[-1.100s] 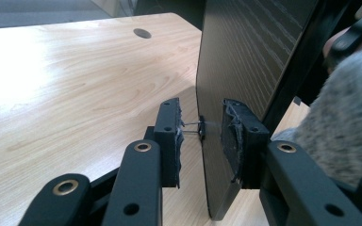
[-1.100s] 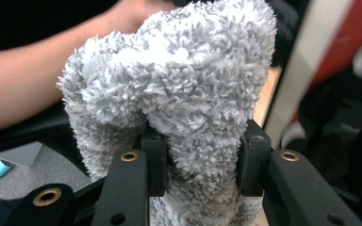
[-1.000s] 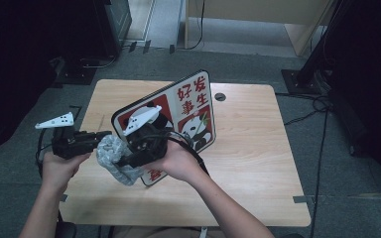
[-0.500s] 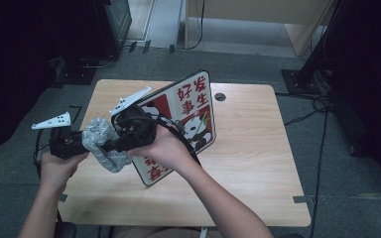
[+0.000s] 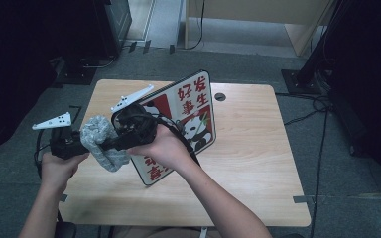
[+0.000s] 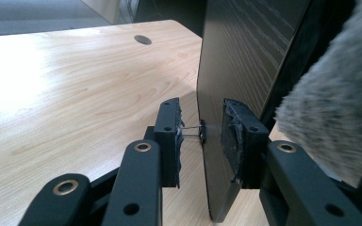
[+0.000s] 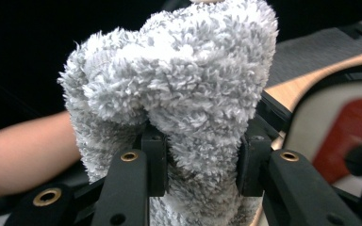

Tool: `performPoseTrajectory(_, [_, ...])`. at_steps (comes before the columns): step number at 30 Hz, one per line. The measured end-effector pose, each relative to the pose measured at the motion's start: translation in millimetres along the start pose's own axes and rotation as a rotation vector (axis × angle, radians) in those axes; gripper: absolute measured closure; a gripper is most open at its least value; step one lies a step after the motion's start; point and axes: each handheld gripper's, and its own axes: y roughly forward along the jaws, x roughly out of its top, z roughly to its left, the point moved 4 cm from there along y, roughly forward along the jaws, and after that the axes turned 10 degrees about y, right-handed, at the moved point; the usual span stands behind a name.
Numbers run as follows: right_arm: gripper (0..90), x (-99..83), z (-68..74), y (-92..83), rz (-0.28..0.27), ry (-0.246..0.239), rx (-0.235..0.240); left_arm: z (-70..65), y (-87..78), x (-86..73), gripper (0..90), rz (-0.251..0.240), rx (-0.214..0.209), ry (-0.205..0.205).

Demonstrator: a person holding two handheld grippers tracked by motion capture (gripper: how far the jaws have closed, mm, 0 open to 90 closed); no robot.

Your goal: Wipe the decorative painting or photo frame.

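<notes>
The right tongs (image 7: 200,160) were clamped on a bunched grey fluffy cloth (image 7: 179,89), squeezing its middle. In the high view, left of centre, that cloth (image 5: 101,141) sat against the near edge of a decorated board (image 5: 191,116) standing tilted on the worktop (image 5: 258,158). The left tongs (image 6: 200,136) were clamped on the board's thin edge (image 6: 212,155), dark wood-grain back facing the camera.

To wipe well, I judged the left grip should stay firm and low so the board could not pivot, while the cloth swept the face with even, light pressure.

The board's face was cream and red, with a panda and red characters.
</notes>
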Motion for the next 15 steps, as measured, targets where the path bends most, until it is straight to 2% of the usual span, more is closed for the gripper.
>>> performPoseTrajectory(4, [64.0, 6.9, 4.3, 3.0, -0.024, -0.022, -0.011, 0.8, -1.9, -0.5, 68.5, -0.002, 0.006, -0.003])
performPoseTrajectory(6, [64.0, 9.1, 3.0, 3.3, -0.035, -0.025, -0.036, 1.5, -3.3, -1.0, 68.5, -0.006, 0.008, -0.005])
performPoseTrajectory(8, [64.0, 8.8, -1.0, 3.5, -0.029, -0.005, -0.058, 2.2, -4.1, -1.4, 68.6, -0.007, 0.009, -0.006])
performPoseTrajectory(15, [64.0, 0.4, -8.8, 4.3, -0.023, 0.009, -0.055, 1.7, -3.2, -1.4, 68.5, -0.005, 0.011, -0.004])
